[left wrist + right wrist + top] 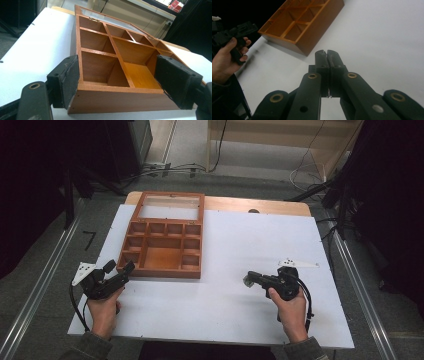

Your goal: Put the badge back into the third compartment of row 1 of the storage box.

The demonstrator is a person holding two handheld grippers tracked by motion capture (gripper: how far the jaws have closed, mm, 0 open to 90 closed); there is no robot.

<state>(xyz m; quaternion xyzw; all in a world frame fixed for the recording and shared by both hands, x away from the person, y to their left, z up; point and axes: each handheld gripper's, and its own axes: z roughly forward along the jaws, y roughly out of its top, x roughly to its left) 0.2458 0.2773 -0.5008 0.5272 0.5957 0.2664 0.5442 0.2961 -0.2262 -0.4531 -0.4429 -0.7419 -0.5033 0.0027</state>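
Observation:
A brown wooden box (165, 269) with several empty compartments sits on the left half of the white tabletop (260, 235), its glass-paned lid (170, 196) folded back behind it. My left gripper (120, 268) is open, its jaws either side of the box's near left corner; in the left gripper view the box (120, 100) lies between the two pads (70, 80). My right gripper (248, 279) is over the bare table to the right of the box, shut with nothing in it. In the right gripper view its jaws (327, 53) meet, pointing toward the box (322, 32).
The white board rests on a wooden table whose far edge (260, 206) shows behind it. Metal rails (45, 275) run along both sides on the floor. Cables (165, 169) and dark equipment lie beyond the far edge.

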